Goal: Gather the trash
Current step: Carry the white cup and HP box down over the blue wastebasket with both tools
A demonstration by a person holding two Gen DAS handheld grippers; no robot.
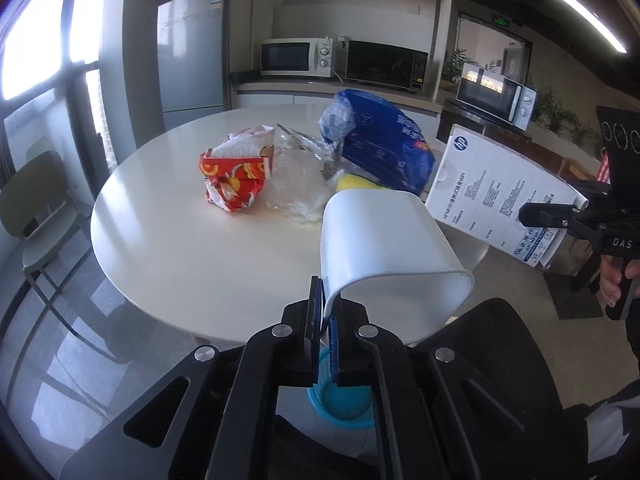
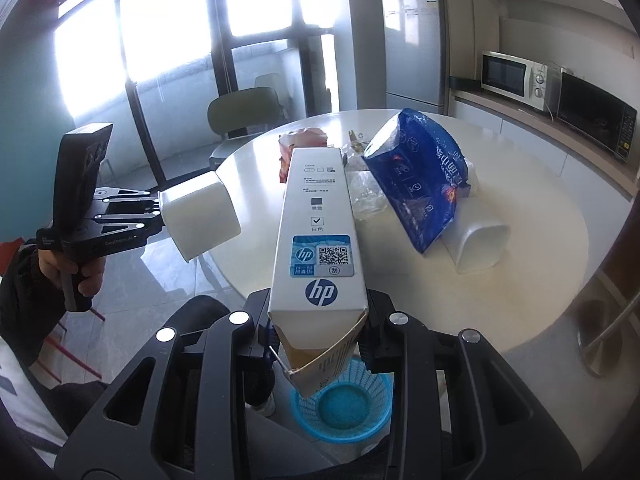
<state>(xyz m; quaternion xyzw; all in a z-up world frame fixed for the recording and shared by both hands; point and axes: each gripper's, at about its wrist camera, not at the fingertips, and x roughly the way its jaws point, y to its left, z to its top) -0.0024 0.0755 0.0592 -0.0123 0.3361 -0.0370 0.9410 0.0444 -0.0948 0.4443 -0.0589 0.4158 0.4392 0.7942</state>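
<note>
My left gripper (image 1: 325, 332) is shut on the rim of a white plastic cup (image 1: 384, 248), held tilted above the near edge of the round white table (image 1: 168, 240); the cup also shows in the right wrist view (image 2: 200, 212). My right gripper (image 2: 320, 336) is shut on a long white HP box (image 2: 320, 224), held over the table edge; the box also shows in the left wrist view (image 1: 500, 196). A blue mesh trash basket (image 2: 340, 408) sits on the floor below both grippers. On the table lie a red wrapper (image 1: 234, 176), clear plastic (image 1: 296, 184), a blue bag (image 1: 384, 148) and another white cup (image 2: 476, 244).
A green chair (image 1: 40, 204) stands left of the table. A fridge (image 1: 192, 64) and microwaves (image 1: 296, 56) line the back counter. A black chair (image 1: 500, 360) is close under the grippers. Windows run along the left wall.
</note>
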